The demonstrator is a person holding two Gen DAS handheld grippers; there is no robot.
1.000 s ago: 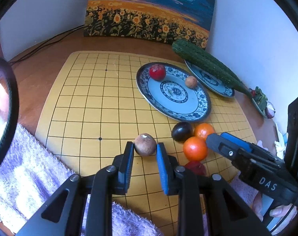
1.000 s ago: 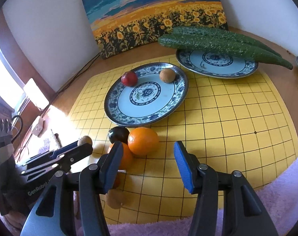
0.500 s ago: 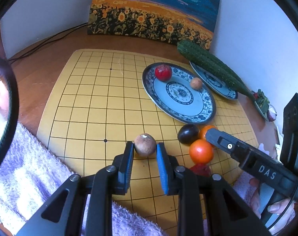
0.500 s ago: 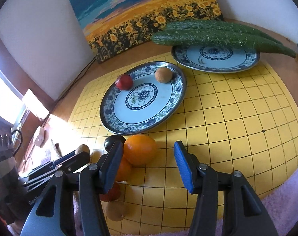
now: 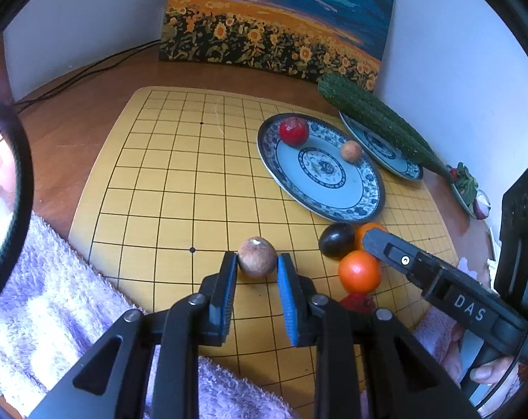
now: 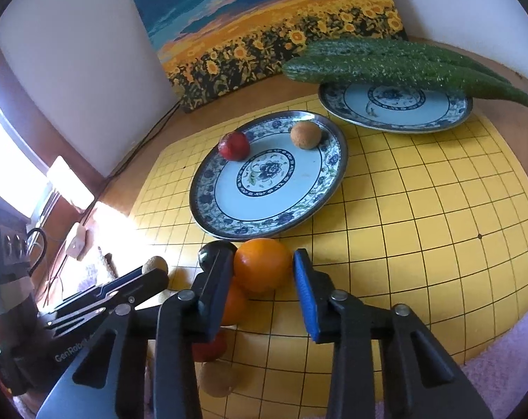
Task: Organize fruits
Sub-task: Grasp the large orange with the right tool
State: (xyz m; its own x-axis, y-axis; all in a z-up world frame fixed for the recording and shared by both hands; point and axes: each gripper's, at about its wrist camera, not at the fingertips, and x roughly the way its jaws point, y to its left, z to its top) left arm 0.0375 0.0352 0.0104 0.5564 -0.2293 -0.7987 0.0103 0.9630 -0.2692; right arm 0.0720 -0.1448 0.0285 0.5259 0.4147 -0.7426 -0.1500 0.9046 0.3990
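Note:
My left gripper (image 5: 257, 262) is shut on a brown round fruit (image 5: 257, 256), held between its blue pads over the yellow grid board (image 5: 166, 181). My right gripper (image 6: 264, 269) is open, its jaws on either side of an orange (image 6: 262, 269) with a gap on the right. Beside it lie a dark plum (image 6: 211, 253), a second orange (image 6: 234, 305), a red fruit (image 6: 209, 349) and a brown fruit (image 6: 216, 379). A blue patterned plate (image 6: 264, 206) holds a red fruit (image 6: 233, 145) and a tan fruit (image 6: 305, 134).
A second plate (image 6: 396, 104) at the back right carries two cucumbers (image 6: 386, 66). A sunflower painting (image 6: 264, 35) leans on the wall. A purple towel (image 5: 54, 314) lies along the board's near edge. Cables (image 5: 72, 76) run at the back left.
My right gripper has moved forward until its jaws flank the front orange. My left gripper still holds the brown fruit and has shifted slightly left.

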